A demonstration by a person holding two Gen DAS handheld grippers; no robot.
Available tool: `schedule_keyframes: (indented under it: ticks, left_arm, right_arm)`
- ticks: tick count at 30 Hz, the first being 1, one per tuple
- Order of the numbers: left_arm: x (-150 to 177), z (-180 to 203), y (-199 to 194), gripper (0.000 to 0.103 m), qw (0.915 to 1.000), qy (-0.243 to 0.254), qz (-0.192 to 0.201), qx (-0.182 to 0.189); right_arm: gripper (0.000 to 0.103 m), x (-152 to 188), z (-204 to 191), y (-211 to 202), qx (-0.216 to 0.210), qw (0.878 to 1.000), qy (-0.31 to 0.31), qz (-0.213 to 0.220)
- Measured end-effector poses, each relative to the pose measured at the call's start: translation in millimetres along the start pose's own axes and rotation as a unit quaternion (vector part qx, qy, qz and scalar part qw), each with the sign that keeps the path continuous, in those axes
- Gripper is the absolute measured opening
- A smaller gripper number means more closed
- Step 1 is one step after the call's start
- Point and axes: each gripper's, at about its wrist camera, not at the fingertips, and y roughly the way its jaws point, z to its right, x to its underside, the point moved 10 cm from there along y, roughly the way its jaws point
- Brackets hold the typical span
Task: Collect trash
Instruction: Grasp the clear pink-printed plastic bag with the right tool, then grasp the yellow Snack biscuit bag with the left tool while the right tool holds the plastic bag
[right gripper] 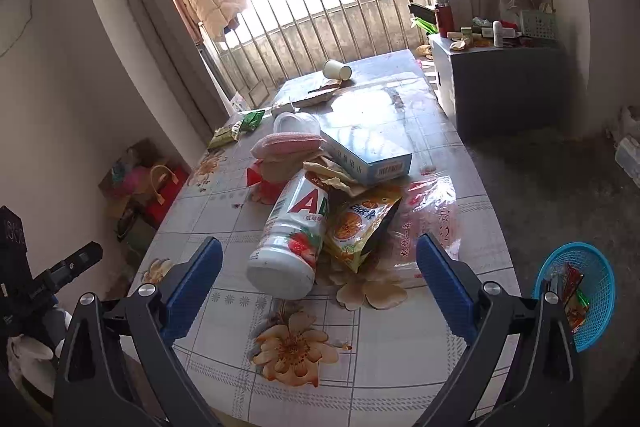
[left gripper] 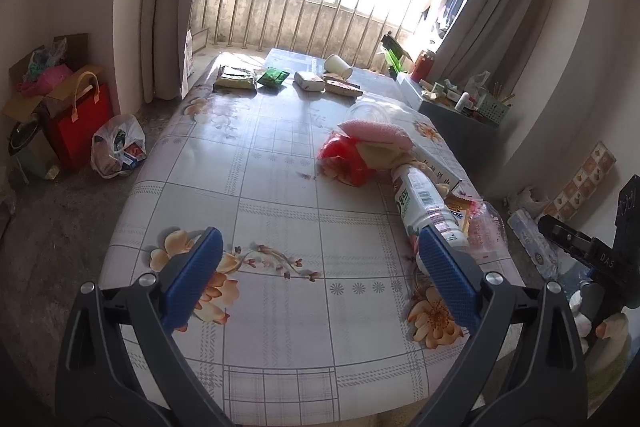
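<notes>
Trash lies in a heap on the flowered table (right gripper: pixel 400 347): a white drink bottle (right gripper: pixel 290 239) on its side, an orange snack bag (right gripper: pixel 360 227), a clear plastic bag (right gripper: pixel 432 211), a blue-white box (right gripper: pixel 368 151) and a pink sponge (right gripper: pixel 286 143). My right gripper (right gripper: pixel 318 267) hovers open just short of the bottle and snack bag, with nothing between its fingers. My left gripper (left gripper: pixel 320 259) is open over bare tablecloth (left gripper: pixel 280 187), the bottle (left gripper: pixel 420 203) by its right finger. A blue basket (right gripper: pixel 596 291) with wrappers stands on the floor at right.
Far on the table lie green snack packets (left gripper: pixel 272 78), a paper packet (left gripper: pixel 309 81) and a tipped paper cup (left gripper: pixel 338 66). A grey cabinet (right gripper: pixel 504 83) with clutter stands by the table's right side. A red bag (left gripper: pixel 80 123) and a plastic bag (left gripper: pixel 118 147) sit on the floor at left.
</notes>
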Motion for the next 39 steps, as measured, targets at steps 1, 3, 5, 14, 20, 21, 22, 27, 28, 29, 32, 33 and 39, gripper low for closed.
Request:
schedule_keyframes:
  ticks: [1,3,5,14,20,21,22,27,28,29,32,33,39]
  left_arm:
    - [1,2,8,0.094,0.9999,-0.001,-0.008,0.011]
    - [7,9,28,0.094,0.9982,-0.016,-0.034,0.046]
    - [7,19,40,0.094,0.9961,-0.024,-0.037,0.076]
    - [29,74,70,0.094,0.9854,-0.002,-0.082,0.149]
    - [29,117,67,0.094,0.9710,0.014,-0.084,0.223]
    - [27,125,65,0.094,0.9664,0.017,-0.082,0.243]
    - [24,134,63,0.094,0.9625,0.022,-0.081,0.258]
    - [14,184,66,0.089,0.9475,0.079,-0.083,0.299]
    - [15,194,68,0.085,0.9427,0.089,-0.087,0.310]
    - [18,204,70,0.084,0.9371,0.098,-0.095,0.321]
    - [36,224,88,0.077,0.9254,0.112,-0.135,0.336]
    - [43,225,96,0.076,0.9256,0.113,-0.150,0.329]
    - [50,192,115,0.074,0.9426,0.090,-0.166,0.275]
  right_arm:
    - [0.094,-1,3,4,0.005,1.000,0.001,-0.008]
    - [0.093,-3,13,4,0.004,1.000,0.020,-0.005]
    - [0.091,-7,32,6,0.028,0.999,0.042,-0.002]
    - [0.076,-4,110,51,0.035,0.983,0.170,-0.059]
    - [0.073,6,123,94,0.013,0.973,0.205,-0.103]
    - [0.072,7,124,99,0.010,0.972,0.207,-0.106]
    - [0.071,8,124,103,0.007,0.971,0.211,-0.109]
    - [0.055,10,122,112,-0.006,0.970,0.215,-0.116]
    - [0.052,11,121,114,-0.007,0.969,0.215,-0.119]
    - [0.046,12,119,115,-0.009,0.969,0.215,-0.123]
    - [0.029,17,114,119,-0.008,0.969,0.206,-0.133]
    - [0.024,20,113,120,-0.008,0.969,0.203,-0.137]
    - [0.009,31,110,115,-0.026,0.969,0.198,-0.147]
